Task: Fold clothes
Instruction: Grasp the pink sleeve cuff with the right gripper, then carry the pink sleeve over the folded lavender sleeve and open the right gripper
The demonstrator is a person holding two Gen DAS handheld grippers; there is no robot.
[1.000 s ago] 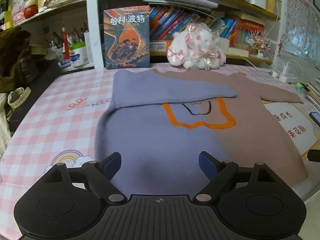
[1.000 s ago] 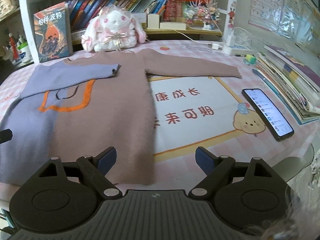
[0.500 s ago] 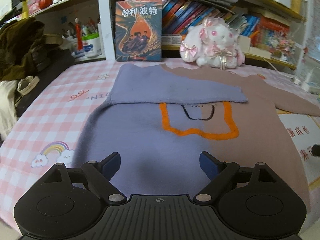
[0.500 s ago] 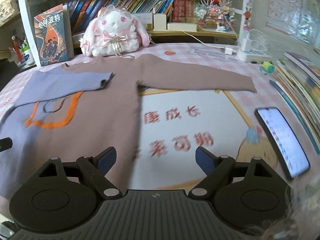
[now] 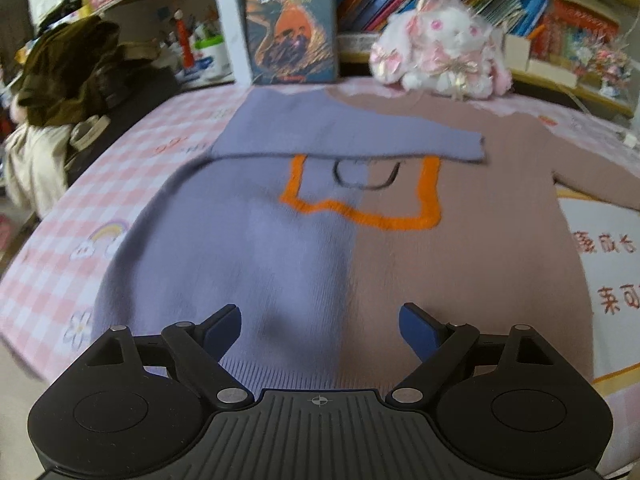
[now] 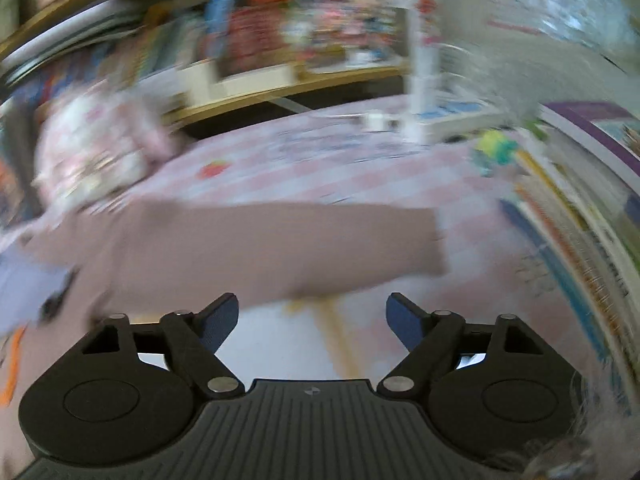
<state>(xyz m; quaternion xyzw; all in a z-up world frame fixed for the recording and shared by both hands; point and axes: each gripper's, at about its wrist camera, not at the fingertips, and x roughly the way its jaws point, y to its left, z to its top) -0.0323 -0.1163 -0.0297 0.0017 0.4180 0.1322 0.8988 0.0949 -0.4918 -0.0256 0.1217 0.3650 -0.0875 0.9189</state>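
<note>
Left tongs (image 5: 319, 330) gape wide, gripping nothing, above the sweater (image 5: 320, 248) hem at the bench's (image 5: 48, 264) near edge. Right tongs (image 6: 312, 322) also gape, empty, just short of the blurred brown sleeve (image 6: 256, 252) stretched toward the bench's right edge. The purple sleeve (image 5: 340, 132) is folded across the chest; a plush rabbit (image 5: 440, 48) sits at the far edge.

soft even indoor light, fisheye-bent edges; right wrist view heavily motion-blurred (left only slightly).
</note>
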